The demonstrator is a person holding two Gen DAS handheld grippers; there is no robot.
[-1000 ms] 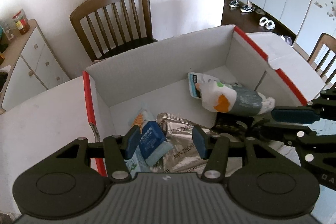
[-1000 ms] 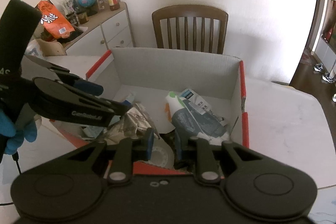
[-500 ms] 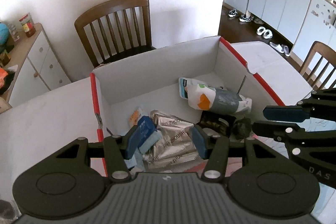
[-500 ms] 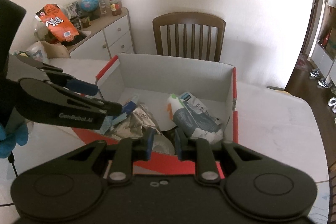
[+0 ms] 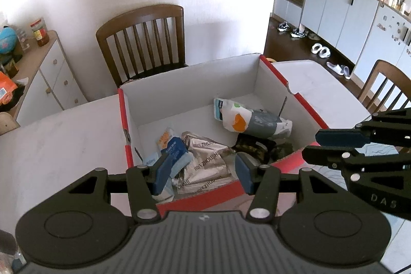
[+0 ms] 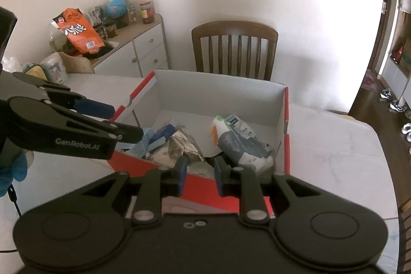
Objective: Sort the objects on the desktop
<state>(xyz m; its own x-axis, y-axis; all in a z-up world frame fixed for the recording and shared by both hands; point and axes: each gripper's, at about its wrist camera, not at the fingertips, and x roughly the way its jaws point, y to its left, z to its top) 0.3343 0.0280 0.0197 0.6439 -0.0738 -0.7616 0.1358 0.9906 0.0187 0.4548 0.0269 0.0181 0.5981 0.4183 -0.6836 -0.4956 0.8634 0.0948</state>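
Observation:
A red-edged white cardboard box (image 5: 190, 84) (image 6: 221, 91) sits on the white table. It holds a grey, white and orange pouch (image 5: 253, 120) (image 6: 239, 143), a silver foil packet (image 5: 208, 161) (image 6: 183, 145), blue sachets (image 5: 173, 149) (image 6: 160, 136) and a dark item (image 5: 253, 147). My left gripper (image 5: 201, 172) is open and empty, above the box's near wall. My right gripper (image 6: 198, 172) is open and empty, above the same near wall; it also shows in the left wrist view (image 5: 334, 145).
A wooden chair (image 5: 143, 40) (image 6: 235, 48) stands behind the box. A white sideboard (image 6: 133, 50) with an orange bag (image 6: 79, 34), a globe and jars stands at left. A second chair (image 5: 385, 86) and white cupboards (image 5: 341, 9) are at right.
Both grippers have pulled back and up from the box, which now looks smaller and farther. The right gripper's jaws have opened a little wider. The objects in the box have not moved.

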